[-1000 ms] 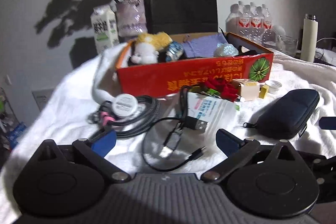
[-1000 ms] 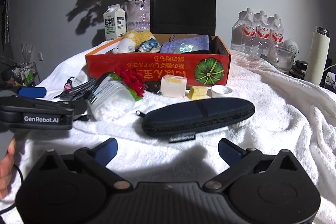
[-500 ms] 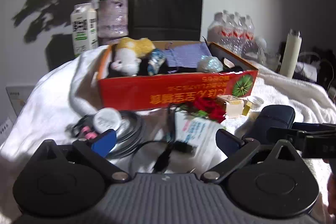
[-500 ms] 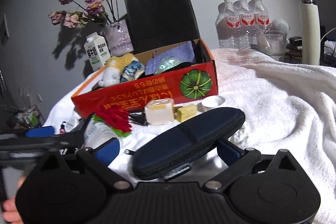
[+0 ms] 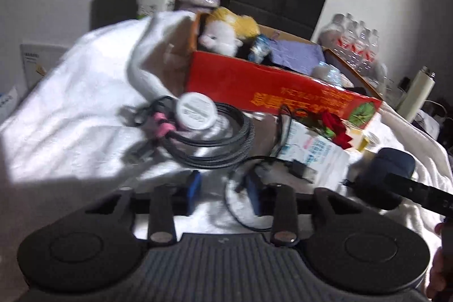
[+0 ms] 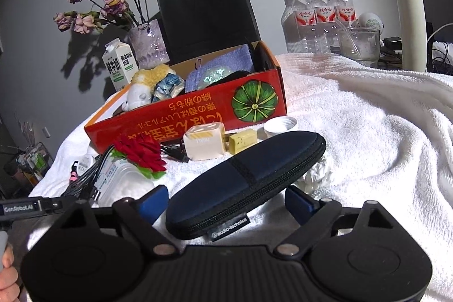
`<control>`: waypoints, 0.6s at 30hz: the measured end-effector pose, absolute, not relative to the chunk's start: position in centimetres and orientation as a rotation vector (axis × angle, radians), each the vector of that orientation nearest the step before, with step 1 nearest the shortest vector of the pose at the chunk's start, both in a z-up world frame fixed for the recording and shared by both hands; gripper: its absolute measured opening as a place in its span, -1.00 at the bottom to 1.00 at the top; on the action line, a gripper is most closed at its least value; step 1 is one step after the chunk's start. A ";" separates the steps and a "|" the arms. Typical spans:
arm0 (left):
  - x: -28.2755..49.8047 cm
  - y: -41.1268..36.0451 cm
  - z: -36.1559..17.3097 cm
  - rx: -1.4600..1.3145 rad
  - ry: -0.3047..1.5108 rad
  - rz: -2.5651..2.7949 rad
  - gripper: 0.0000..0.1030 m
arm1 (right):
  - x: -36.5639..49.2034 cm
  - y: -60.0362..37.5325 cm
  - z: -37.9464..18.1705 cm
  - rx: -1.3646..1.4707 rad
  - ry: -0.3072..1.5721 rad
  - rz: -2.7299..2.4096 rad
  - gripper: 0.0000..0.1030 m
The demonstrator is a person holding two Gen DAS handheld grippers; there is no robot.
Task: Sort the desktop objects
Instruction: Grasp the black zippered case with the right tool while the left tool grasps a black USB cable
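Right gripper (image 6: 226, 201) grasping navy audio-technica case (image 6: 246, 180), tilted | left gripper (image 5: 223, 193) half-closed, holding nothing, over black cable (image 5: 243, 205)

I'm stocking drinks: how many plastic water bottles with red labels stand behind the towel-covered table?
3 clear plastic water bottles show caps in the right wrist view, side by side at back right: left, middle, right. More may stand hidden behind them.

The dark case (image 6: 246, 183) is tagged "audio-technica"; the left gripper (image 6: 36, 207) reads "GenRobot.AI".
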State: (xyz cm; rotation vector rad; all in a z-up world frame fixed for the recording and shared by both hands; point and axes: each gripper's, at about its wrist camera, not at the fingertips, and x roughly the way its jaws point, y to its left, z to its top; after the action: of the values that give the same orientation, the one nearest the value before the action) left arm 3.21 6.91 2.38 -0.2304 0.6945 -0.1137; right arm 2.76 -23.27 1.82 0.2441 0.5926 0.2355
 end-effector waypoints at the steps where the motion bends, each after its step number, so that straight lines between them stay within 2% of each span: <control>1: 3.4 6.7 2.2 -0.236 0.705 -0.117 -0.64 | 2.8 -23.2 2.0 0.248 0.590 0.236 0.74; 5: 3.3 6.1 1.4 -0.238 0.728 -0.106 -0.91 | 2.9 -23.7 2.3 0.291 0.581 0.241 0.74; 7: 2.7 6.3 1.6 -0.254 0.723 -0.098 -0.92 | 3.2 -23.8 2.1 0.307 0.588 0.234 0.73; 10: 1.0 6.5 2.8 -0.260 0.702 -0.097 -0.92 | 3.7 -23.8 1.7 0.301 0.599 0.217 0.31; 11: 0.3 6.5 3.2 -0.255 0.693 -0.099 -0.92 | 3.6 -24.0 1.7 0.310 0.593 0.215 0.11; 13: -0.8 6.5 3.9 -0.253 0.689 -0.101 -0.93 | 3.4 -24.3 1.7 0.318 0.585 0.209 -0.13; 14: -1.4 6.6 4.1 -0.259 0.688 -0.104 -0.93 | 3.2 -24.5 1.8 0.326 0.581 0.211 -0.23; 18: -3.0 6.3 5.0 -0.262 0.680 -0.105 -0.93 | 1.9 -24.7 2.3 0.314 0.543 0.228 -0.38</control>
State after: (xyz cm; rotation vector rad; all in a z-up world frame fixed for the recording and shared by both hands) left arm -3.04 6.28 5.02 -0.2617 0.6795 -0.1049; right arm 1.90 -24.66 2.33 0.3143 0.5429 0.2278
